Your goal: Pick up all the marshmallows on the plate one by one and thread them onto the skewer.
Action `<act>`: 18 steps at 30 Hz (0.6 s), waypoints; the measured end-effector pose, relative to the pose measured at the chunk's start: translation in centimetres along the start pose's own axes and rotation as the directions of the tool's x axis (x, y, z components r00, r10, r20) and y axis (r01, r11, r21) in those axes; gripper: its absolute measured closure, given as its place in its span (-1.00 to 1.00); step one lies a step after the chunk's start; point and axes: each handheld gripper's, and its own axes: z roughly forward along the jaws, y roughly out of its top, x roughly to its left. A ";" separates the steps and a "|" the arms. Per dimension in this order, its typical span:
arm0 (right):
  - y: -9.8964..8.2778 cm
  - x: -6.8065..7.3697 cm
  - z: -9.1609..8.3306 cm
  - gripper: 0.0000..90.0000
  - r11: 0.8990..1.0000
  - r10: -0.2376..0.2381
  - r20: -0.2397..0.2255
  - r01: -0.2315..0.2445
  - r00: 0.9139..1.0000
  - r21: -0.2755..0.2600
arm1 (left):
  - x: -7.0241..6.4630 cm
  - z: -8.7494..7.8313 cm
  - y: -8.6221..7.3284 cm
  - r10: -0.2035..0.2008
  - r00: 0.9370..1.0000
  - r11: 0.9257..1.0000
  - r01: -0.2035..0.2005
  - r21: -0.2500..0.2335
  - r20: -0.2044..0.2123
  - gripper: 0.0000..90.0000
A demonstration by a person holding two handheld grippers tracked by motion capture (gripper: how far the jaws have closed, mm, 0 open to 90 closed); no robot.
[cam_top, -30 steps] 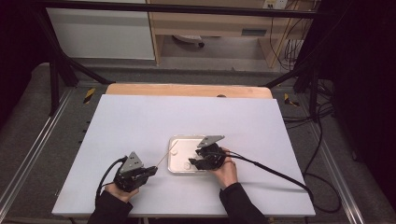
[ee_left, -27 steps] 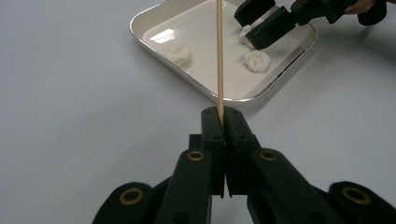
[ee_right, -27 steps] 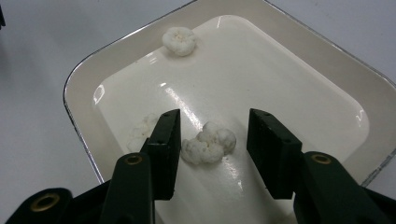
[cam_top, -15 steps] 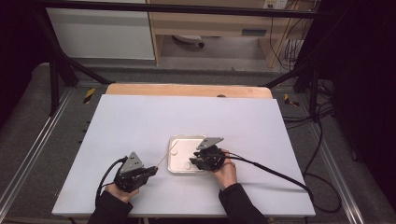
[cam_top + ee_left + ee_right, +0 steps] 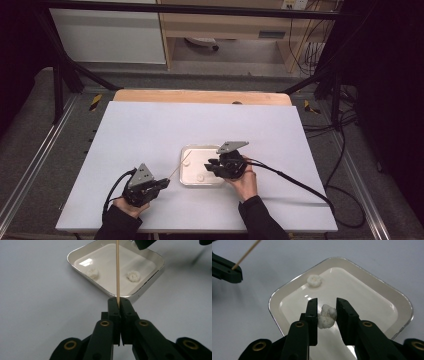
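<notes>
High view. White table (image 5: 200, 130) with a wooden strip along its far edge, set inside a black frame; grey floor around it, a pale cabinet and wooden shelving beyond, cables at the right. Square white tray (image 5: 189, 152) near the front centre of the table. Left gripper (image 5: 159, 184) just left of the tray, held low in the left hand (image 5: 131, 204), a thin wooden skewer (image 5: 180, 164) slanting from its jaws to the tray's left rim. Right gripper (image 5: 211, 166) over the tray's right half, held by the right hand (image 5: 243, 179); a black cable trails off to the right. One small white lump (image 5: 200, 177) visible on the tray floor; jaw states not readable here.

Left gripper view. Jaws closed tight on the skewer (image 5: 117, 270), which runs straight ahead over the tray (image 5: 75, 255). Two white lumps lie apart on the tray floor, one left (image 5: 92, 272), one right (image 5: 133, 276) of the skewer.

Right gripper view. Jaws partly open over the tray (image 5: 402, 302), a knobbly white piece (image 5: 326, 316) between them, touching the left jaw, with a narrow gap at the right jaw. Another lump (image 5: 314, 280) near the tray's far corner. Skewer (image 5: 247, 253) in the left gripper's tip (image 5: 227, 271) at upper left.
</notes>
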 end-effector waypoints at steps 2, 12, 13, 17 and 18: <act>0.4 0.0 -1.0 0.62 1.000 0.004 -0.008 -0.005 1.000 -0.027 | -0.1 0.0 0.0 0.001 1.000 1.000 -0.001 -0.002 0.001 0.96; 1.6 0.1 -3.5 0.63 0.992 0.041 -0.045 -0.046 0.998 -0.119 | -0.5 0.2 0.0 0.001 1.000 1.000 -0.001 -0.011 0.007 0.96; 1.7 0.0 -3.7 0.63 0.990 0.049 -0.049 -0.055 0.998 -0.129 | -0.5 0.2 0.0 0.000 1.000 1.000 0.000 -0.012 0.010 0.96; 2.1 0.0 -4.6 0.63 0.983 0.064 -0.065 -0.074 0.996 -0.167 | -0.6 0.3 0.0 0.001 1.000 1.000 0.000 -0.014 0.015 0.96; 2.2 -0.1 -4.7 0.63 0.982 0.064 -0.073 -0.076 0.995 -0.176 | -0.7 0.3 0.0 0.002 1.000 1.000 -0.002 -0.017 0.016 0.96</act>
